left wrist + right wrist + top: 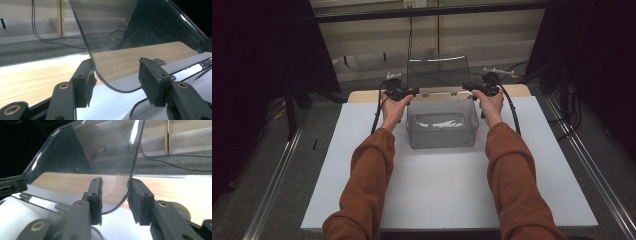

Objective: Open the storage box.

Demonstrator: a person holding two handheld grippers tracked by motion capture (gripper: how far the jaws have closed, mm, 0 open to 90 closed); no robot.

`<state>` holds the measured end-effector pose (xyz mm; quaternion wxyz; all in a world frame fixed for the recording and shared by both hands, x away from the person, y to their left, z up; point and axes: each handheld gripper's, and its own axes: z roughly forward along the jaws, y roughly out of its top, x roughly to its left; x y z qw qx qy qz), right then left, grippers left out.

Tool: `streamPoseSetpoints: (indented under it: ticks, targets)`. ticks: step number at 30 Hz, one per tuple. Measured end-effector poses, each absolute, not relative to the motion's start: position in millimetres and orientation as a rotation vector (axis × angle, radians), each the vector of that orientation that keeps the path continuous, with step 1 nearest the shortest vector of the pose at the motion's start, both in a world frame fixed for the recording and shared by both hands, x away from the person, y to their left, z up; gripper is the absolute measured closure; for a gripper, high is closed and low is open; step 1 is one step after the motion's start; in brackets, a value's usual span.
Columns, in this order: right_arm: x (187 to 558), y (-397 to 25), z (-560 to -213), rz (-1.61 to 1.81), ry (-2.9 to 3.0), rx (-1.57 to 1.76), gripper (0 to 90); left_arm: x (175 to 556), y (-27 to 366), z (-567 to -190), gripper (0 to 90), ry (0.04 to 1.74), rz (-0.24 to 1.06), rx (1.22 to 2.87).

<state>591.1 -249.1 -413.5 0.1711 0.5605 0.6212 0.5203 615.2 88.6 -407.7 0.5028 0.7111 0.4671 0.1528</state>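
**Two grippers at the corners of a raised lid**

At left of centre in the high view, the left gripper meets the lid at its lower corner; in its own view the fingers stand wide, one pad touching the lid's edge. At centre, the clear box sits on the white table, its hinged lid upright. Right of centre, the right gripper straddles the opposite corner, fingers narrowly apart, probably so both sides share the swing evenly.
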Motion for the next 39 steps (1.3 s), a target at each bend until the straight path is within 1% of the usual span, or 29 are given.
streamPoseSetpoints:
  ticks: [4,8,14,17,35,37,39]
  targets:
    - [591.9,-248.4,-415.3,1.492,1.753,1.604,61.7,615.1,88.6,-407.3,46.1,1.132,0.365,1.720]
    - [592.4,-245.5,-416.8,1.483,1.750,1.605,58.1,615.5,87.7,-408.0,45.1,1.140,0.367,1.721]
    - [593.5,-246.3,-420.2,1.529,1.750,1.628,56.4,618.0,89.2,-410.2,45.1,1.144,0.334,1.706]
    - [593.6,-243.3,-421.6,1.521,1.748,1.624,53.2,618.3,87.5,-411.2,44.1,1.163,0.329,1.693]
    - [589.3,-241.2,-418.0,1.486,1.745,1.659,51.8,621.5,88.0,-412.3,42.9,1.163,0.306,1.694]
    - [588.7,-240.0,-416.8,1.470,1.746,1.653,49.9,621.6,88.1,-413.6,40.6,1.167,0.315,1.686]
    - [588.6,-239.0,-416.9,1.461,1.745,1.668,45.1,621.3,85.7,-414.8,37.8,1.180,0.347,1.686]
